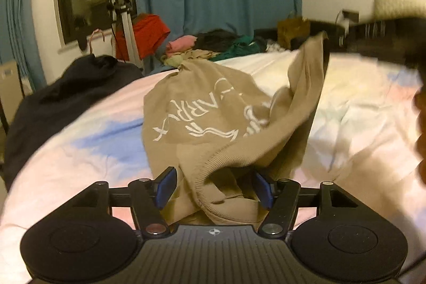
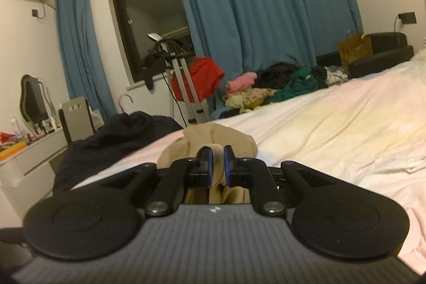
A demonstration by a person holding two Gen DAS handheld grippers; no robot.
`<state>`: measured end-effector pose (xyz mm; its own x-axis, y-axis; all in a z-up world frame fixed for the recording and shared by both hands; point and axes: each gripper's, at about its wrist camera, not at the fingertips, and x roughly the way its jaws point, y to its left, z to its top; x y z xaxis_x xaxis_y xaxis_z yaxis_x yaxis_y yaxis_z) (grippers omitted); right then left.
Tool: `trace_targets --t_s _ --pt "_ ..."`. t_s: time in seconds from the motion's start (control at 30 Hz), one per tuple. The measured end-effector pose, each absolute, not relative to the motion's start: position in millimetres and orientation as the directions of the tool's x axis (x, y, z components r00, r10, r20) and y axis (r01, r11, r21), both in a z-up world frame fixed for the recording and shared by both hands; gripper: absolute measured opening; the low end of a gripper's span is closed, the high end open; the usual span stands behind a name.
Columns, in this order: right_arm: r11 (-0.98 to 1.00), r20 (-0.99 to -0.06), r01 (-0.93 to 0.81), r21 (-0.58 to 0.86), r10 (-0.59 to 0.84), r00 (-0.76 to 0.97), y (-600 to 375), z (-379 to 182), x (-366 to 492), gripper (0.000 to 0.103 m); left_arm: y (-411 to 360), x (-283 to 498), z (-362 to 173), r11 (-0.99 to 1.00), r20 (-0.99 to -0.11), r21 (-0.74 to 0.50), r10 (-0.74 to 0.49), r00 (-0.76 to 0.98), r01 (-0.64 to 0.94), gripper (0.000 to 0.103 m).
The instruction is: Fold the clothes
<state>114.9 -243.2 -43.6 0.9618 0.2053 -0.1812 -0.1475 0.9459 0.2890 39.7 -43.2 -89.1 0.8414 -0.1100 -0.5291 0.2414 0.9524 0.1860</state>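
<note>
A tan garment (image 1: pixel 202 121) with white lettering, partly legible as "ARRA", is being clamped by the right gripper (image 2: pixel 218 164) while lying between the left gripper's (image 1: pixel 214 186) parted jaws on the bed (image 1: pixel 359 108).

1. The tan printed T-shirt (image 1: pixel 202 113) lies mid-bed on the pastel-patterned bedsheet (image 1: pixel 359 111).
2. Its ribbed collar lies between the spread fingers of the left gripper (image 1: pixel 214 186).
3. The right gripper (image 2: pixel 218 164) pinches a shirt edge, lifted at the right.
4. A black garment (image 1: pixel 66 97) lies left of the shirt.
5. A heap of mixed clothes (image 2: pixel 274 87) sits behind, before the teal curtain (image 2: pixel 266 4).
</note>
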Motion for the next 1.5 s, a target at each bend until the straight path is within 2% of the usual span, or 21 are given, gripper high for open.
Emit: trace_targets --t_s 0.1,0.17,0.27,0.37,0.47,0.5,0.53,0.57,0.6,0.63,0.73,0.83,0.93,1.03,1.1,1.17,1.33,1.43,1.5 --pt "0.956 -0.137 -0.115 0.269 0.156 0.978 -245 -38 109 0.012 -42 47 -93 0.964 -0.498 0.242 0.028 0.867 0.109 0.066" --pt "0.964 -0.14 -0.056 0.262 0.095 0.986 -251 -38 110 0.012 -27 47 -86 0.98 -0.481 0.197 0.085 0.873 0.013 0.066" --pt "0.957 -0.22 0.005 0.29 0.062 0.973 -262 -46 121 0.012 0 45 -72 0.991 -0.464 0.087 0.134 0.876 -0.106 0.067" --pt "0.936 -0.283 -0.021 0.352 0.128 0.95 -271 -56 127 0.014 19 41 -57 0.987 -0.44 -0.006 0.139 0.887 -0.158 0.067" --pt "0.926 -0.31 -0.07 0.37 0.194 0.931 -268 -57 124 0.016 22 32 -43 0.988 -0.376 -0.03 0.129 0.917 -0.151 0.069" --pt "0.926 -0.319 -0.102 0.365 0.227 0.92 -265 -56 123 0.025 20 29 -40 0.99 -0.356 -0.029 0.121 0.926 -0.14 0.072" --pt "0.924 -0.327 -0.134 0.359 0.259 0.909 -262 -54 122 0.047 18 26 -37 0.991 -0.34 -0.026 0.114 0.934 -0.13 0.073" --pt "0.919 -0.324 -0.181 0.351 0.3 0.897 -257 -53 118 0.062 16 24 -35 0.992 -0.328 -0.023 0.107 0.939 -0.121 0.073" --pt "0.911 -0.319 -0.23 0.342 0.343 0.884 -251 -51 114 0.089 14 23 -34 0.994 -0.321 -0.019 0.099 0.942 -0.111 0.073" --pt "0.906 -0.307 -0.273 0.324 0.374 0.875 -243 -50 109 0.093 12 22 -32 0.995 -0.313 -0.016 0.091 0.945 -0.101 0.073" --pt "0.916 -0.328 -0.349 0.2 0.398 0.857 -215 -51 96 0.093 9 22 -29 0.995 -0.302 -0.002 0.094 0.949 -0.099 0.073" --pt "0.91 -0.411 -0.411 0.061 0.398 0.82 -183 -66 96 0.093 10 23 -28 0.994 -0.3 -0.022 0.095 0.949 -0.106 0.073" --pt "0.935 -0.483 -0.352 -0.035 0.293 0.825 -167 -91 103 0.093 17 24 -28 0.992 -0.295 -0.051 0.097 0.95 -0.118 0.073" --pt "0.989 -0.512 -0.148 0.026 0.14 0.847 -183 -105 121 0.093 22 19 -26 0.988 -0.281 -0.073 0.108 0.954 -0.133 0.073" --pt "0.986 -0.48 -0.012 0.169 0.093 0.872 -209 -104 125 0.093 26 18 -26 0.988 -0.286 -0.073 0.109 0.952 -0.135 0.073" --pt "0.959 -0.386 0.067 0.274 0.046 0.921 -232 -96 118 0.093 24 20 -29 0.989 -0.306 -0.046 0.118 0.945 -0.139 0.075" --pt "0.953 -0.326 0.164 0.256 -0.075 0.942 -247 -89 116 0.093 11 20 -37 0.988 -0.283 0.058 0.156 0.946 -0.145 0.076" --pt "0.974 -0.49 0.157 0.164 -0.058 0.87 -242 -110 144 0.093 6 26 -49 0.982 -0.309 0.11 0.181 0.934 -0.154 0.076" --pt "0.98 -0.542 0.175 0.098 -0.095 0.835 -241 -128 156 0.093 6 33 -57 0.975 -0.337 0.146 0.207 0.918 -0.167 0.076"
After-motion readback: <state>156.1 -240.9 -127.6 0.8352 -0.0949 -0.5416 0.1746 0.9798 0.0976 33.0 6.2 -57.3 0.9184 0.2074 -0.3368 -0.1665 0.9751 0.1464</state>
